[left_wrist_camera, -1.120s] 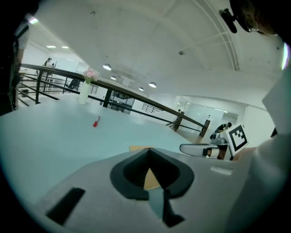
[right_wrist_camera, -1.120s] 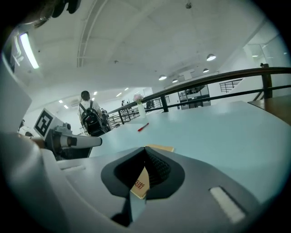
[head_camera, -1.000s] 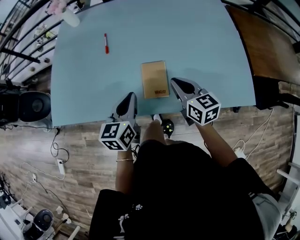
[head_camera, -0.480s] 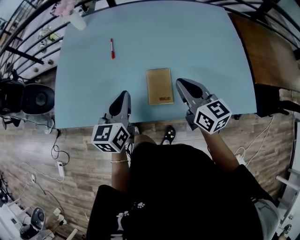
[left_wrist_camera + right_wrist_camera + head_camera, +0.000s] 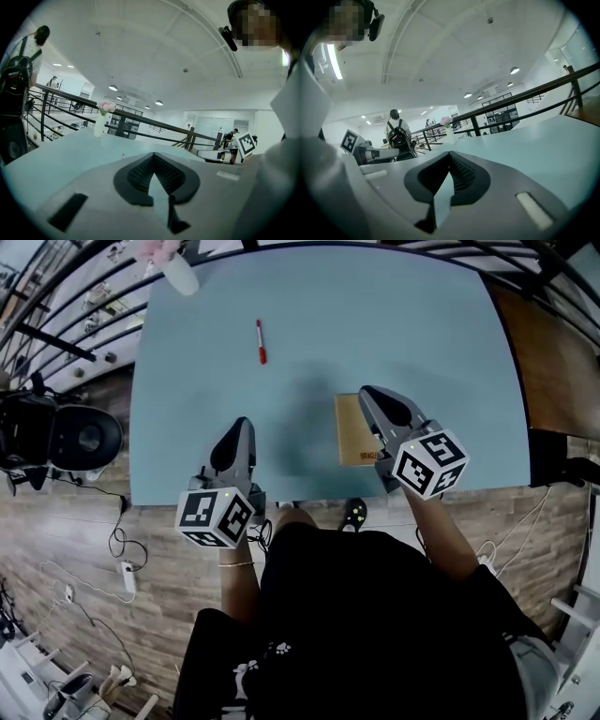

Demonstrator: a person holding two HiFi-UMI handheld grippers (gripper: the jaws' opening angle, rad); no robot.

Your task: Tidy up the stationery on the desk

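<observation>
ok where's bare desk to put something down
Widest patch: far right of the desk, past the notebook and right of the pen. Also bare between pen and left gripper. Crowded at the front, where the right gripper hides part of the notebook.

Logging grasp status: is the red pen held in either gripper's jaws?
No, the red pen lies on the blue desk, apart from the left gripper and right gripper, whose jaws are shut and empty.

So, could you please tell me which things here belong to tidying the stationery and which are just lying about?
For the job:
red pen
brown notebook

Just lying about:
flower vase
black chair
power strip
</observation>
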